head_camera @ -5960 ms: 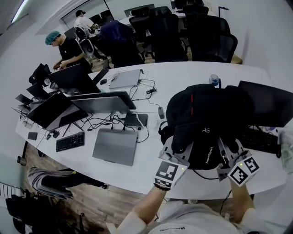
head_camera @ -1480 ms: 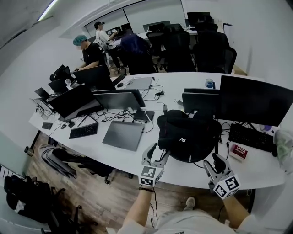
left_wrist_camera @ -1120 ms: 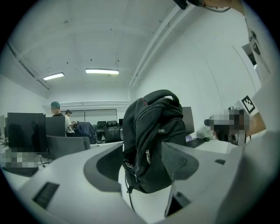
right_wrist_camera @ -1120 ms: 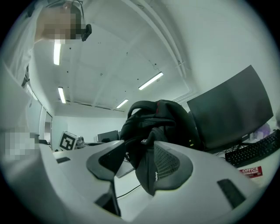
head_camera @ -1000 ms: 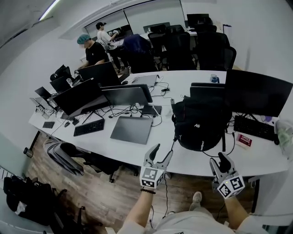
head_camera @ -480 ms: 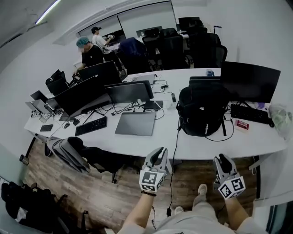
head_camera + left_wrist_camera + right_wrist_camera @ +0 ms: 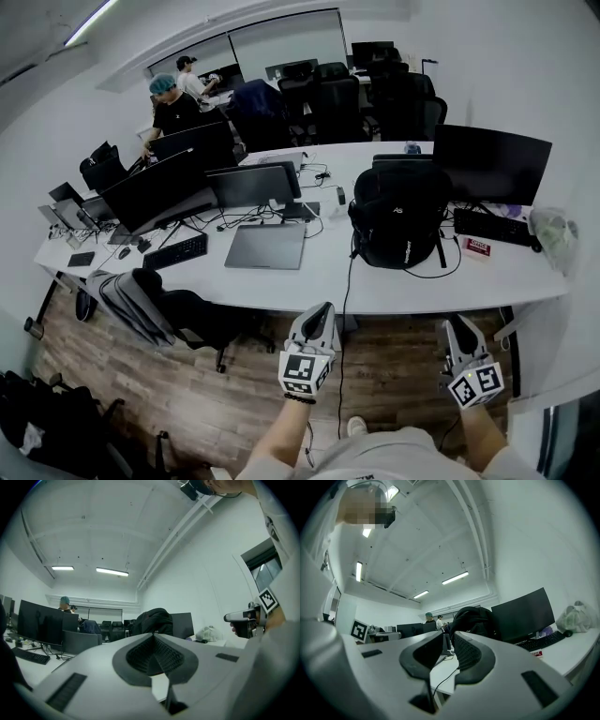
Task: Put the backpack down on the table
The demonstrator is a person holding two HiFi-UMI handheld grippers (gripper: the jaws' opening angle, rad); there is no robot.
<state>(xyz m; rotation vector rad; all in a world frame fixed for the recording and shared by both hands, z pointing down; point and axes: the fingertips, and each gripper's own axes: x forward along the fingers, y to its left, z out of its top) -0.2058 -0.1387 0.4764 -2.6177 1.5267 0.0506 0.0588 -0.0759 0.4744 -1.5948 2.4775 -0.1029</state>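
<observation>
A black fabric backpack (image 7: 398,220) is seen standing upright on the long white table (image 7: 394,292), its long axis vertical and its top pointing to the ceiling. Its rounded, bulging front panel, marked with small white lettering, is turned toward the table's near edge at 6 o'clock in the head view. A dark strap is draped down its right side. It is touched by neither tool.

Both are held well short of the table, over the wood-grain floor. The left gripper (image 7: 323,311) is shown at 7 o'clock of the backpack with its ribbed black pads clamped together on nothing (image 7: 152,641). The right gripper (image 7: 457,325) is shown at 5 o'clock; its jaws are closing, a narrow gap is left between them, and nothing is caught there (image 7: 447,645).

A flat black monitor (image 7: 492,164) is placed at the backpack's 2 o'clock, with a black keyboard (image 7: 495,228) at 3 o'clock. A matte grey slab-shaped laptop (image 7: 265,247) is laid flat at 9 o'clock. A thin black cable (image 7: 343,309) is hung over the table's near edge.
</observation>
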